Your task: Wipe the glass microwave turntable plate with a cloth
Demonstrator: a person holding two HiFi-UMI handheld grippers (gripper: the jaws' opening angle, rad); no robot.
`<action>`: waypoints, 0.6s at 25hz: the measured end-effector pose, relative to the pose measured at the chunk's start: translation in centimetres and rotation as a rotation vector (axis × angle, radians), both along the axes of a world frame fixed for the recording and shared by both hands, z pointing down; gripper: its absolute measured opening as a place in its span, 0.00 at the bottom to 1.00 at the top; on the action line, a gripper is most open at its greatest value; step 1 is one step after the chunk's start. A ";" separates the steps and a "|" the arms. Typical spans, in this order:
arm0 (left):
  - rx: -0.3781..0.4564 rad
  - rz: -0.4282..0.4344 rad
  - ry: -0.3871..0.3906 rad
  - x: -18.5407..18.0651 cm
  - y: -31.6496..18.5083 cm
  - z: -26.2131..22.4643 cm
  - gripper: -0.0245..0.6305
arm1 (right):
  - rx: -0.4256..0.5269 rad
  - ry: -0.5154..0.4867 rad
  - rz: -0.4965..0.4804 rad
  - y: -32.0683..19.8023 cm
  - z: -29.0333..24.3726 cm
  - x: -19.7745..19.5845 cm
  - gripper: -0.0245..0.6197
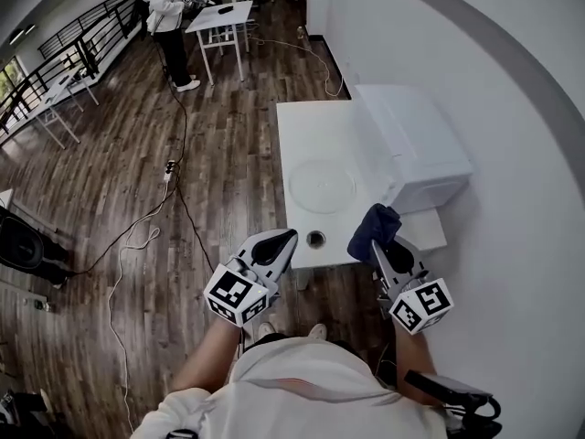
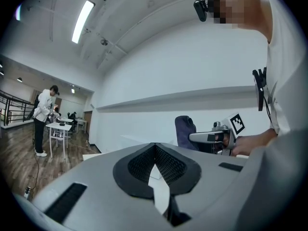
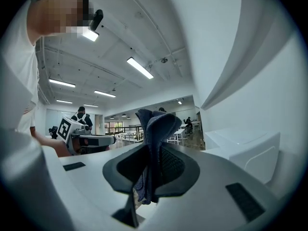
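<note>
The clear glass turntable plate (image 1: 322, 187) lies flat on the white table (image 1: 302, 131), in front of the white microwave (image 1: 411, 144). My right gripper (image 1: 377, 245) hovers over the table's near right corner, shut on a dark blue cloth (image 1: 373, 230) that sticks up between its jaws (image 3: 153, 143). My left gripper (image 1: 285, 240) hangs at the table's near left edge, its jaws closed together with nothing between them (image 2: 155, 148). The cloth (image 2: 185, 131) and right gripper also show in the left gripper view. Both grippers are short of the plate.
A round hole (image 1: 315, 239) sits in the table near its front edge. Cables (image 1: 151, 218) trail over the wooden floor to the left. A person (image 1: 169, 16) stands by other white tables (image 1: 219, 16) far off. The white wall runs along the right.
</note>
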State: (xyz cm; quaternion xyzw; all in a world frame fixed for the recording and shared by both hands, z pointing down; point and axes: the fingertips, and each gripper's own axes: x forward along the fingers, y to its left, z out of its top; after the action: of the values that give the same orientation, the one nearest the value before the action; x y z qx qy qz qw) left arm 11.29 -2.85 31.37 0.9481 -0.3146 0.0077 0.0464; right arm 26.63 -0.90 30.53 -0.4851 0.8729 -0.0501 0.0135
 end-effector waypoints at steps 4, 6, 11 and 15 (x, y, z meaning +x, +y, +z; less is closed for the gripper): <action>-0.019 0.002 0.007 -1.4 -0.9 0.6 0.05 | 0.001 0.008 -0.022 -0.9 0.2 -2.3 0.13; -0.019 0.011 0.008 -1.8 -1.0 1.0 0.05 | 0.003 0.010 -0.026 -1.0 0.6 -3.2 0.13; -0.008 0.039 -0.004 -2.2 -0.7 1.3 0.05 | -0.007 0.011 -0.018 -0.8 1.3 -4.4 0.13; -0.009 0.042 -0.002 -2.9 -1.1 1.7 0.05 | -0.008 0.021 -0.012 -0.8 1.5 -5.2 0.13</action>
State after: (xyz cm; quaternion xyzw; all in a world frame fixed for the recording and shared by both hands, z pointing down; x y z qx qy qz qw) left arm 8.35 -3.93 33.03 0.9542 -0.2948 0.0110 0.0502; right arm 21.42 -1.69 32.06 -0.4804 0.8757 -0.0485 0.0021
